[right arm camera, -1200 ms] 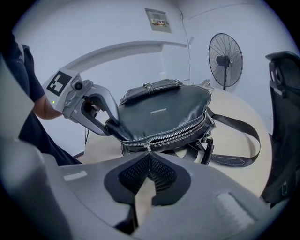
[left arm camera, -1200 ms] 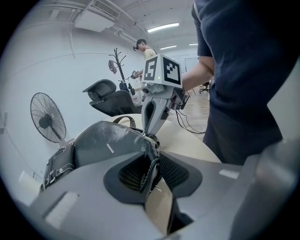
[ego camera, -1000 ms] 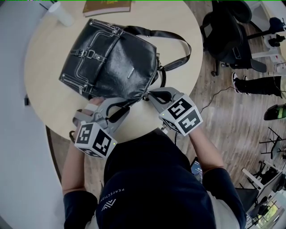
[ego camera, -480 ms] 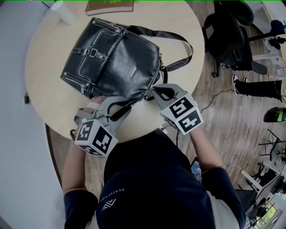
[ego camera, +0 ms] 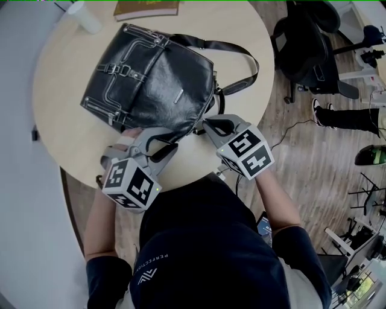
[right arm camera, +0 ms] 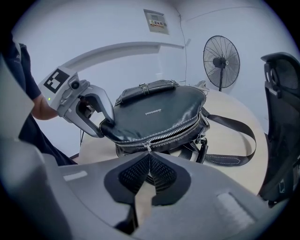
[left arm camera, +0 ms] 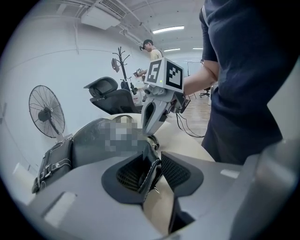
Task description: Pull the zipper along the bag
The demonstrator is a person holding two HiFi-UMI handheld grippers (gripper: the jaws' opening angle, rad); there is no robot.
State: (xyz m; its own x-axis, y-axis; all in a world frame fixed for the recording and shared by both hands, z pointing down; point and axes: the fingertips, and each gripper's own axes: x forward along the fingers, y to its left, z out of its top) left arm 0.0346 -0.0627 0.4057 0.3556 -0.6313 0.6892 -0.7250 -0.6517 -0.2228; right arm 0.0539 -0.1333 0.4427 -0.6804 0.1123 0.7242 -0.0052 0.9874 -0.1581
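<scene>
A person stood at a round counter (ego camera: 66, 121), one claw in each hand, forearms reaching forward and the two claws angled down and converging on the near edge of a bag (ego camera: 151, 78).

The left claw (left arm camera: 151, 168) sat at the bag's near left corner. Its jaws stood partly apart and had just been opening; the bag's stitched edge stood between the pads, loosely, not squeezed.

The right claw (right arm camera: 150, 161) sat just to the right of it, at the bag's near right corner. Its jaws were pressed together, their tips pinching the pull (right arm camera: 148, 146) of the zipper (right arm camera: 173, 133), which ran along the edge facing the person. The pull sat toward the left end of the zipper in the right gripper view.

The bag was black and glossy, lying flat near the middle of the counter with its buckled flap up. Its strap (ego camera: 241, 60) looped out to the right.

Counted: two claws, one bag, one zipper, one strap. At the counter's far edge lay one book (ego camera: 148, 9) and stood one white cup (ego camera: 81, 17), both well apart from the bag. One office chair (ego camera: 307, 48) stood on the floor to the right.
</scene>
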